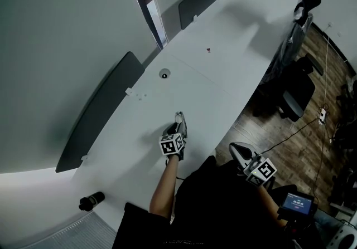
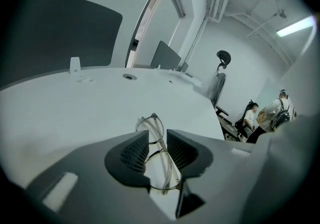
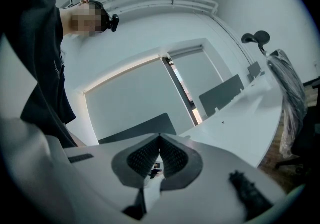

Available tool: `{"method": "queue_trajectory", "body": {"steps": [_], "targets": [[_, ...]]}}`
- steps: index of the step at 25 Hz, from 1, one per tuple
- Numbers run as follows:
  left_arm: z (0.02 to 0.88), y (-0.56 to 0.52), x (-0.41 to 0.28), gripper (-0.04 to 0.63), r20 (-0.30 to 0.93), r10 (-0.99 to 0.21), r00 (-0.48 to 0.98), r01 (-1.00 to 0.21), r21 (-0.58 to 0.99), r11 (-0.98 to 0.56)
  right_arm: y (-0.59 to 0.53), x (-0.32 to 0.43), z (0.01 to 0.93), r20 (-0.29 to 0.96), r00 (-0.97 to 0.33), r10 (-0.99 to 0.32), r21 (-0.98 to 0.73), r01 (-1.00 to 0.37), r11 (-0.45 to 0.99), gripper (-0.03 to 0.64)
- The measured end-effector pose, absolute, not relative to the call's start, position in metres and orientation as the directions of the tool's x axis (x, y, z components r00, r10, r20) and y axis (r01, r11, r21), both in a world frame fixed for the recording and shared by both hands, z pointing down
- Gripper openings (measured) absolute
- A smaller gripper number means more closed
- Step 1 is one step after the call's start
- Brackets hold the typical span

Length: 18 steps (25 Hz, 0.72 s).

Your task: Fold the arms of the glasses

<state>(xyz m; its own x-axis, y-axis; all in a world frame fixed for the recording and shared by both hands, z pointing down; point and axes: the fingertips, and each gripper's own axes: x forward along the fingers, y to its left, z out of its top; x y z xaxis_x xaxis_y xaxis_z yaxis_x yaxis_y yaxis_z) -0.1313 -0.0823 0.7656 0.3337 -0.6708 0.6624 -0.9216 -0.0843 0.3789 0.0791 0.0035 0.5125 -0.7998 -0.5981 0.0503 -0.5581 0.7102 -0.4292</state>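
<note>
— Where do the glasses lie?
— We find the glasses (image 2: 161,146) on the white table (image 2: 75,113), between the jaws of the left gripper (image 2: 157,138), with one lens past the tips. The jaws stand apart, not pressing the frame.
— And the right gripper?
— We note the right gripper (image 3: 159,140) beyond the table's edge, jaws together, empty.

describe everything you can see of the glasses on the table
The glasses have a thin, clear, plastic-looking frame with two rounded lenses. They lie flat on the white table, between the left gripper's parted jaws, which don't seem to press them. An arm seems folded across the lenses.
</note>
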Motion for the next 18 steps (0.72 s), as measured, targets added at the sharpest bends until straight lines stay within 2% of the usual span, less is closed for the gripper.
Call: {"method": "queue_trajectory", "body": {"steps": [7, 11, 18], "targets": [[0.78, -0.082, -0.123, 0.147, 0.717, -0.602, 0.351, -0.914, 0.402, -0.054, 0.003, 0.083, 0.52, 0.075, -0.795, -0.602, -0.419, -0.573, 0.705, 0.005], [0.78, -0.086, -0.123, 0.147, 0.732, -0.59, 0.341, -0.919, 0.392, -0.045, 0.0, 0.078, 0.508, 0.037, -0.798, -0.602, -0.43, -0.557, 0.711, 0.005], [0.78, -0.088, -0.12, 0.132, 0.775, -0.56, 0.294, -0.946, 0.32, -0.053, 0.001, 0.079, 0.51, 0.051, -0.798, -0.6, -0.432, -0.56, 0.708, 0.005]]}}
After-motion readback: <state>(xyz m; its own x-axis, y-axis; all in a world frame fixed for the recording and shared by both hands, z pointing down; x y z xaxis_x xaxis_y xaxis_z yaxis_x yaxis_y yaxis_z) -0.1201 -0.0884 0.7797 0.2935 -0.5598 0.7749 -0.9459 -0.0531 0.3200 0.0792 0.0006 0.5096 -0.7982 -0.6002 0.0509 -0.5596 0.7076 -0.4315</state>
